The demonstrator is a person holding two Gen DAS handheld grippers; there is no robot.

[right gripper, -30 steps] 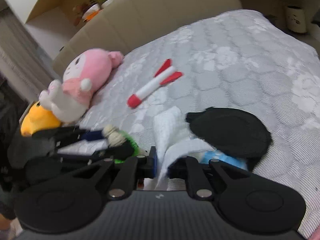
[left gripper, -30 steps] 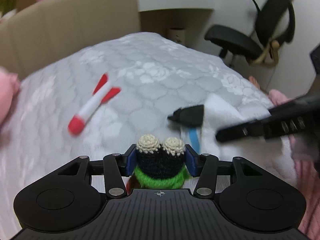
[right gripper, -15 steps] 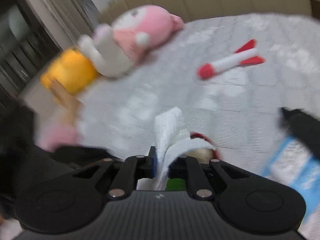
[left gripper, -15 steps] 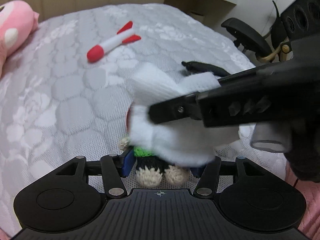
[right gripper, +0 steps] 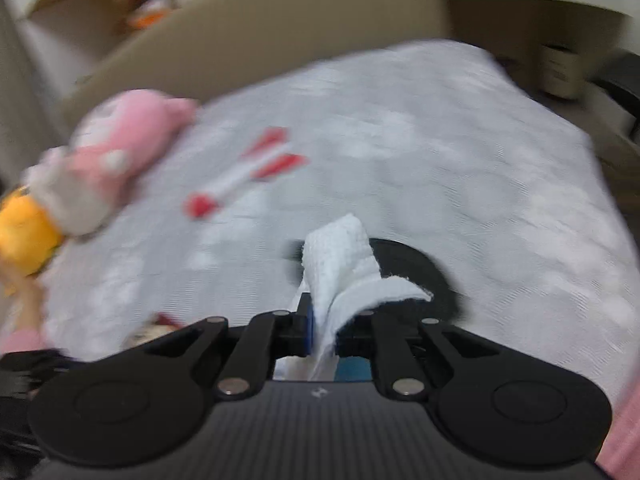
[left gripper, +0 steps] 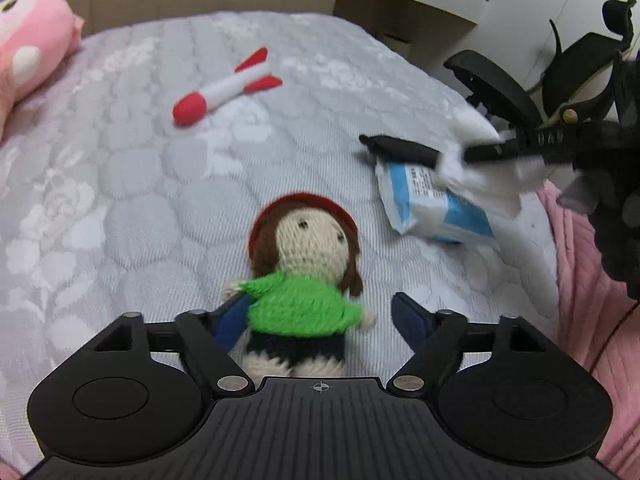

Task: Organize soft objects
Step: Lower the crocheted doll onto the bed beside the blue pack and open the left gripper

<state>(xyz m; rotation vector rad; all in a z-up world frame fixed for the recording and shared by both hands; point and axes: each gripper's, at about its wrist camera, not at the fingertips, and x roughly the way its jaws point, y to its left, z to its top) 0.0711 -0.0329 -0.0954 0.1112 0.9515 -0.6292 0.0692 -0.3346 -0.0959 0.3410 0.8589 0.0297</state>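
A crocheted doll (left gripper: 300,276) in a green top and red cap lies face up on the grey quilted bed (left gripper: 120,208). It rests between the spread fingers of my left gripper (left gripper: 320,316), which is open and not gripping it. The doll (right gripper: 156,328) shows only as a blur in the right wrist view. My right gripper (right gripper: 322,328) is shut on a white cloth (right gripper: 344,268). From the left wrist view the right gripper (left gripper: 500,148) hovers at the right with the cloth (left gripper: 480,176), over a blue-and-white packet (left gripper: 432,204) and a flat black item (left gripper: 400,148).
A red-and-white rocket plush (left gripper: 224,92) lies mid-bed. A pink plush (right gripper: 120,148) and a yellow plush (right gripper: 20,236) sit at the bed's left by the beige headboard (right gripper: 280,40). An office chair (left gripper: 500,84) and pink knit fabric (left gripper: 580,280) are on the right.
My left gripper has opened and let the doll go onto the bed. The right gripper, still holding the white cloth, has swung away from over the doll to the right.
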